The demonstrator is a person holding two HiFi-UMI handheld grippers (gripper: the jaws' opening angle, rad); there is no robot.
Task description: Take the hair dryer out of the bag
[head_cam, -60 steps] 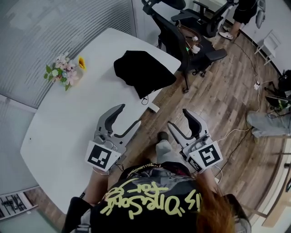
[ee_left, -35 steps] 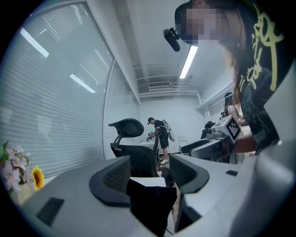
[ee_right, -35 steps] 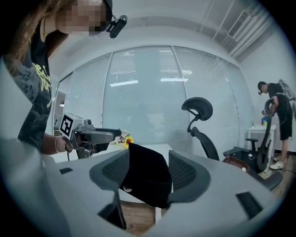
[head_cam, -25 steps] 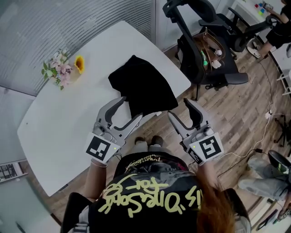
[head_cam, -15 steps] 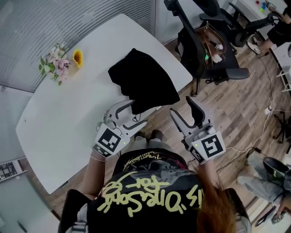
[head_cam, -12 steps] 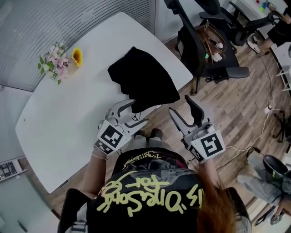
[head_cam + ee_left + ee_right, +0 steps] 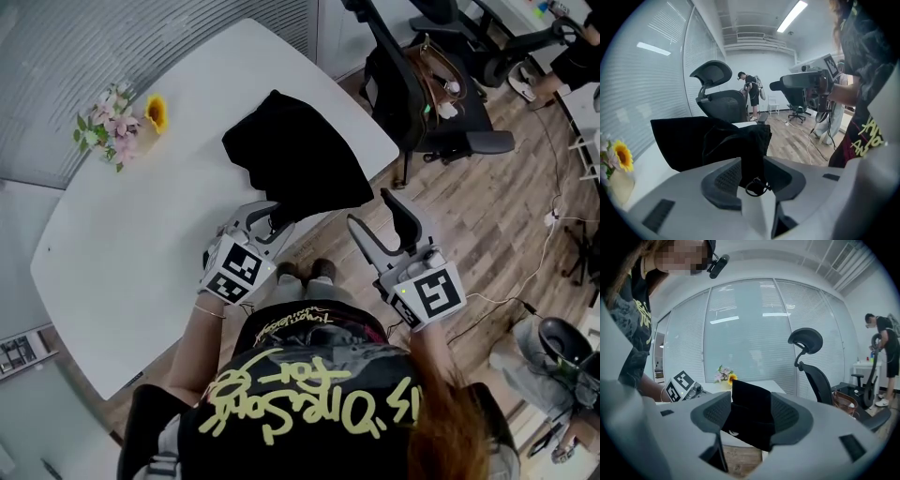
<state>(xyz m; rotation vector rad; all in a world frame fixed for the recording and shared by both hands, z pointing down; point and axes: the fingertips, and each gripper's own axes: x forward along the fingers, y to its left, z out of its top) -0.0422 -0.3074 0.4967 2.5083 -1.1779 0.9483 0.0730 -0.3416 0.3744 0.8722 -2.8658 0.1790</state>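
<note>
A black drawstring bag [image 7: 300,155] lies on the white table [image 7: 141,244], near its front edge. My left gripper [image 7: 272,217] is down at the bag's near corner. Its jaws have just been closing, and in the left gripper view they [image 7: 752,164] pinch the black fabric [image 7: 708,140], with the cord loop [image 7: 754,187] hanging between them. My right gripper [image 7: 370,211] stays open in the air off the table's edge, with nothing in it. In the right gripper view the bag [image 7: 750,416] shows beyond the open jaws, apart from them. No hair dryer shows anywhere.
A small vase of flowers [image 7: 122,127] stands at the table's far left. A black office chair [image 7: 403,75] holding a brown handbag [image 7: 441,80] sits right of the table. Wooden floor with cables [image 7: 525,281] runs along the right side.
My left gripper has sunk from above the table to the bag's near corner, tipped downward, and its jaws have closed on the fabric. The right gripper has kept still.
</note>
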